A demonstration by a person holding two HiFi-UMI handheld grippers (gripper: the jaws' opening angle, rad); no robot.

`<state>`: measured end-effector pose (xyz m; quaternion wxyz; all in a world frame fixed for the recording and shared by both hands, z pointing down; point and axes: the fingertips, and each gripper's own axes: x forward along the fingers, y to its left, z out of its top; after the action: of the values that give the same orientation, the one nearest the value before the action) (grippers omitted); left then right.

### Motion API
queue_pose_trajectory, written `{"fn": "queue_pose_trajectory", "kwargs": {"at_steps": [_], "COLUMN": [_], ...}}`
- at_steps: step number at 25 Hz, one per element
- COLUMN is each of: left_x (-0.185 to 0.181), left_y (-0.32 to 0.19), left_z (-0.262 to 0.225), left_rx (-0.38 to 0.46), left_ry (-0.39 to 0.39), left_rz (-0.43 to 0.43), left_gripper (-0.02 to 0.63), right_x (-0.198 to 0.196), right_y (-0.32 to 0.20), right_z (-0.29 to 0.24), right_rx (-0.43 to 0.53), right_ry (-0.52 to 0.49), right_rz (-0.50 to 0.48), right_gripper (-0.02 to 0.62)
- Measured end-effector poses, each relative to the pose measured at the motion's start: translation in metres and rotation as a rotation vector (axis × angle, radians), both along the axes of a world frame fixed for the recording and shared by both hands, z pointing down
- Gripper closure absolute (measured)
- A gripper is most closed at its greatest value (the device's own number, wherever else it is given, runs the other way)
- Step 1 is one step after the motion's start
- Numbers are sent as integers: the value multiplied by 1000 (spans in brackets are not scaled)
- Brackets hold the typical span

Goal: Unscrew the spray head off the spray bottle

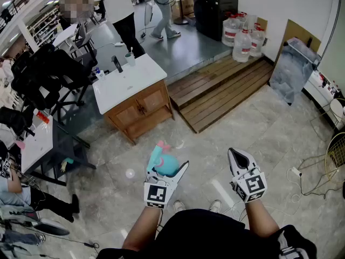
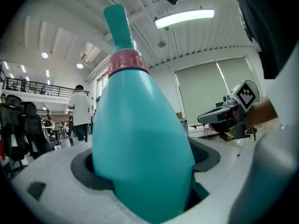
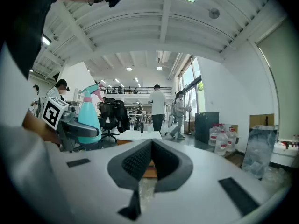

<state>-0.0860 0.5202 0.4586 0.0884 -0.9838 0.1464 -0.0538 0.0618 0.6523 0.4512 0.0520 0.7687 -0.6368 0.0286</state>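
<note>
A teal spray bottle (image 1: 166, 165) with a pink collar and spray head (image 1: 160, 145) is held upright in front of me, above the floor. My left gripper (image 1: 168, 167) is shut on its body. In the left gripper view the teal body (image 2: 140, 143) fills the space between the pads, with the pink collar (image 2: 127, 62) and teal neck above. My right gripper (image 1: 236, 154) is to the right of the bottle, apart from it, shut and empty; its pads (image 3: 140, 160) meet with nothing between them. The right gripper view shows the bottle (image 3: 88, 118) off to the left.
A wooden vanity with a white top (image 1: 125, 85) stands ahead on the tiled floor. Beyond it to the right lie a wooden platform (image 1: 221, 88) and water jugs (image 1: 242, 34). Black chairs (image 1: 48, 69) crowd the left. Cables (image 1: 312, 177) trail on the floor at right.
</note>
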Motion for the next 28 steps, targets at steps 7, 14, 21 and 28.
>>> {"fn": "queue_pose_trajectory", "kwargs": {"at_steps": [7,14,21,28], "left_x": [-9,-24,-50,-85], "left_y": [-7,-21,-51,-92], "left_z": [3,6,14,23], "left_rx": [3,-7,-19,-7], "left_ry": [-4,-9,-16,-29], "left_rz": [1,-8,-22,-36], "left_gripper": [132,132,132,132], "right_x": [-11,-24,-44,-76], "right_y": [-9,-26,-59,-104], "right_z": [7,-1,7,18], "right_rx": [-19,28,26,23], "right_ry": [-7,-20,-36,-65], "right_rz": [-8,-25,-22,-36], "right_gripper": [591,591,591,591]}}
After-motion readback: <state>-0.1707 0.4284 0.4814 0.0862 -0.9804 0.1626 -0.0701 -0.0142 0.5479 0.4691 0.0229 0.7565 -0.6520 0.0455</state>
